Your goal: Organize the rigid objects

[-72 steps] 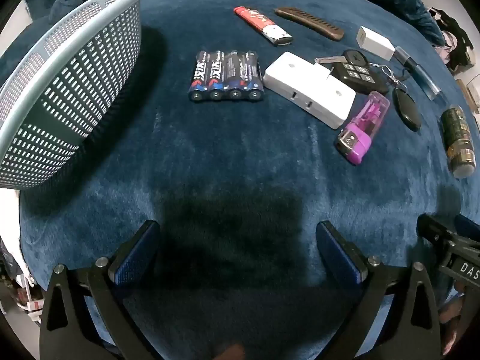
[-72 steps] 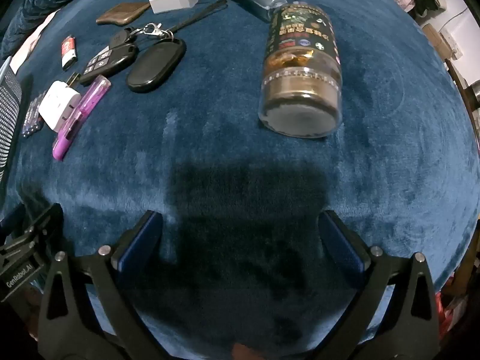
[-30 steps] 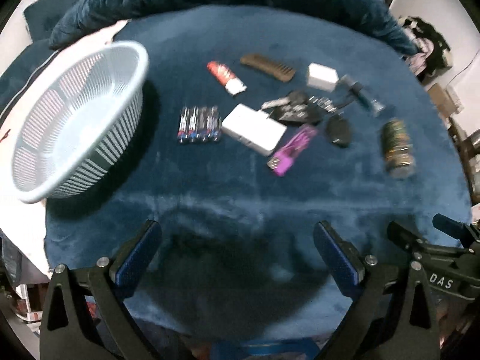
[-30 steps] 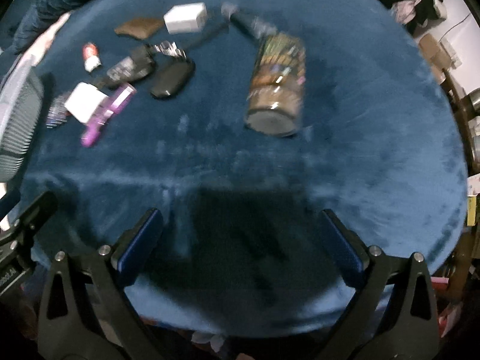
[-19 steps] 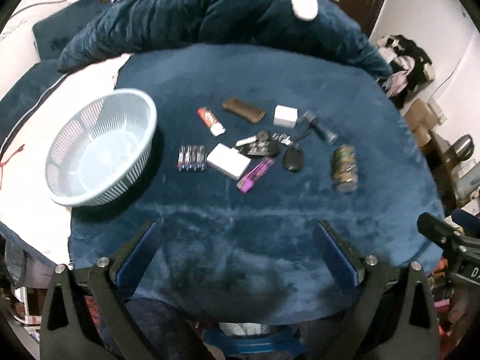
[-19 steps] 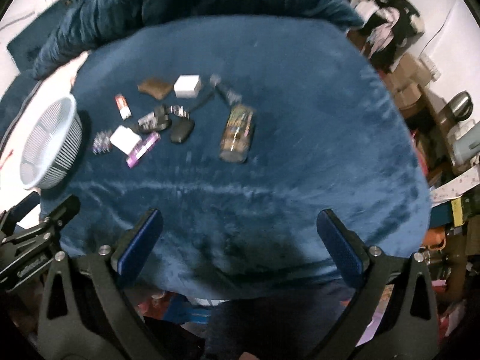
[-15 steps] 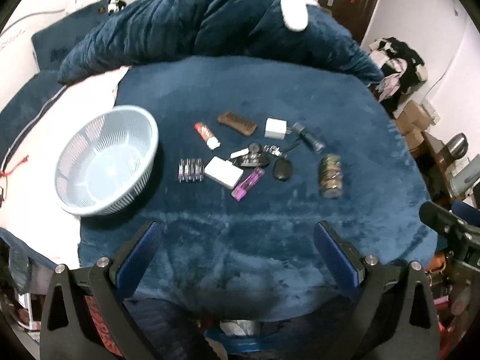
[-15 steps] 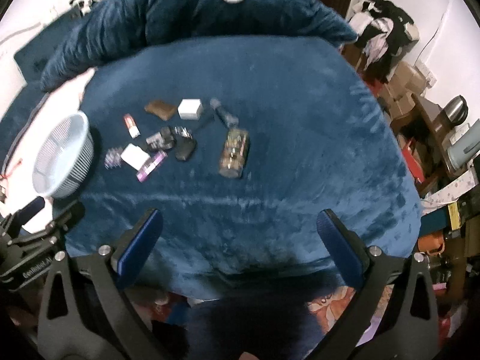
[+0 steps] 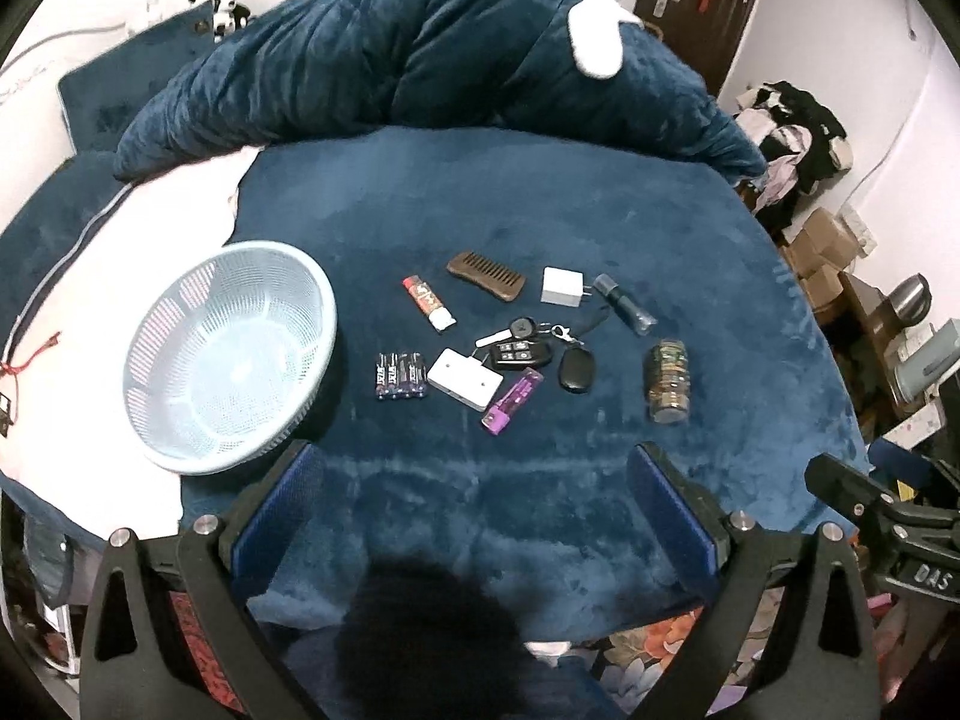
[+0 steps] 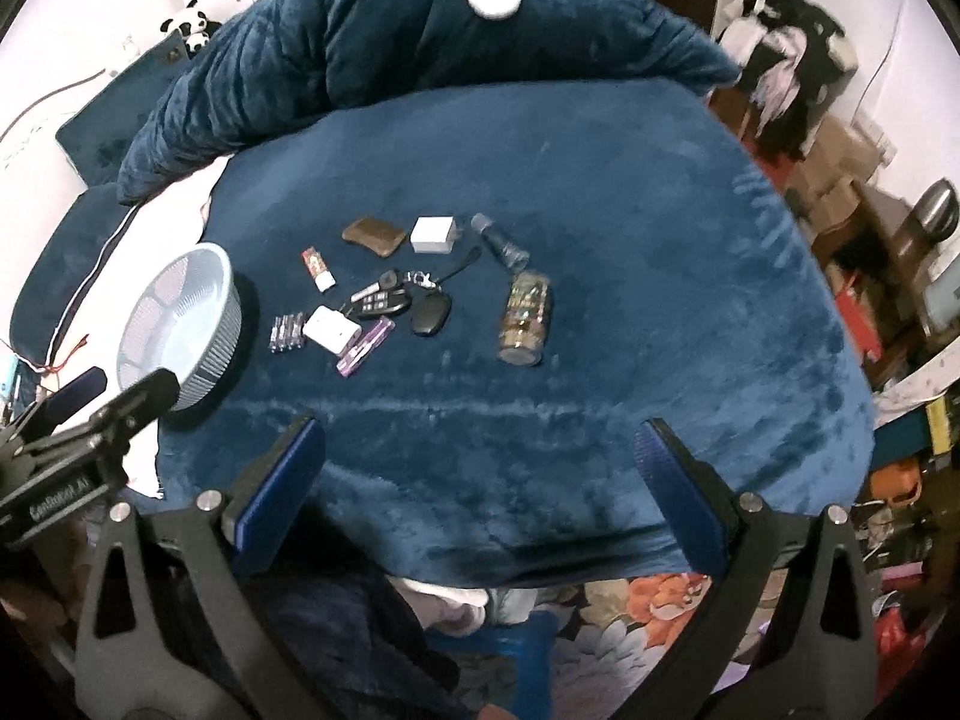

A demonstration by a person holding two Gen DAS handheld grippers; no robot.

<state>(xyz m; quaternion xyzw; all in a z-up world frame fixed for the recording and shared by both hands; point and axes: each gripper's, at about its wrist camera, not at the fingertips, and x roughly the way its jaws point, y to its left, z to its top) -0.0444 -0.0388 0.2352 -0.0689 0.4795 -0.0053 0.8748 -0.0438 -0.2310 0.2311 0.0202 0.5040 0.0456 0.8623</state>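
A pale blue slotted basket [image 9: 228, 354] [image 10: 180, 324] stands empty at the left of a blue plush cover. Right of it lie a battery pack [image 9: 400, 375], a white box [image 9: 465, 379], a purple gadget [image 9: 513, 401], a car key fob [image 9: 519, 353], a black oval fob [image 9: 576, 369], a red lighter [image 9: 427, 302], a brown comb [image 9: 486, 275], a white charger [image 9: 562, 287], a dark small bottle [image 9: 624, 303] and a jar on its side [image 9: 667, 381] [image 10: 525, 318]. My left gripper [image 9: 474, 510] and right gripper [image 10: 477, 486] are open, empty, high above the near edge.
A heaped blue quilt [image 9: 420, 54] lies behind the objects. A white sheet [image 9: 78, 276] shows at the left under the basket. Boxes, clothes and a kettle [image 9: 912, 297] crowd the floor at the right. The cover's near edge [image 10: 540, 552] drops off below the grippers.
Both grippers have pulled up and back from close over the cover. The whole spread of objects and the basket now shows small and far. No object has moved.
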